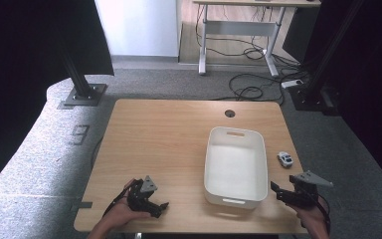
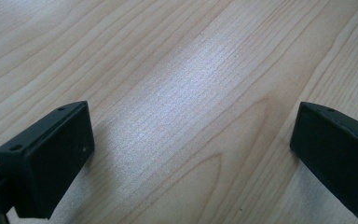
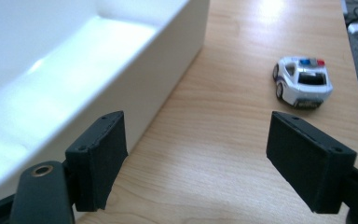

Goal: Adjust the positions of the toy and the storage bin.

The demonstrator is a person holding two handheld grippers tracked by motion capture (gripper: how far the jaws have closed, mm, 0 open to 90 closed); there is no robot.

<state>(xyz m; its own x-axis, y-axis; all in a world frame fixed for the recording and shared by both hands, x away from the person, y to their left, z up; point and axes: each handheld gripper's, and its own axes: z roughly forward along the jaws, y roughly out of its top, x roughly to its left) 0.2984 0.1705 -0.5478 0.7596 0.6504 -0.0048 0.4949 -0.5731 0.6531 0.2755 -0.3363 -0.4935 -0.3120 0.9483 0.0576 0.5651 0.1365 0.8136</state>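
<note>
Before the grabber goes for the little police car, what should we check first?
1. Right gripper open wide enough for the car: ok.
2. Toy police car upright on its wheels: ok.
3. Path from jaws to car free: ok.
4. White bin beside the car, empty inside: ok.
5. Car safely away from the table edge: not ok, it sits near the right edge.
6. Left gripper out of the way: ok.

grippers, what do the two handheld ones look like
Both are black. The left gripper and right gripper each carry a grey three-cornered plate on top, and their jaws end in flat rectangular black pads with small screw holes. No sleeves are visible.
</note>
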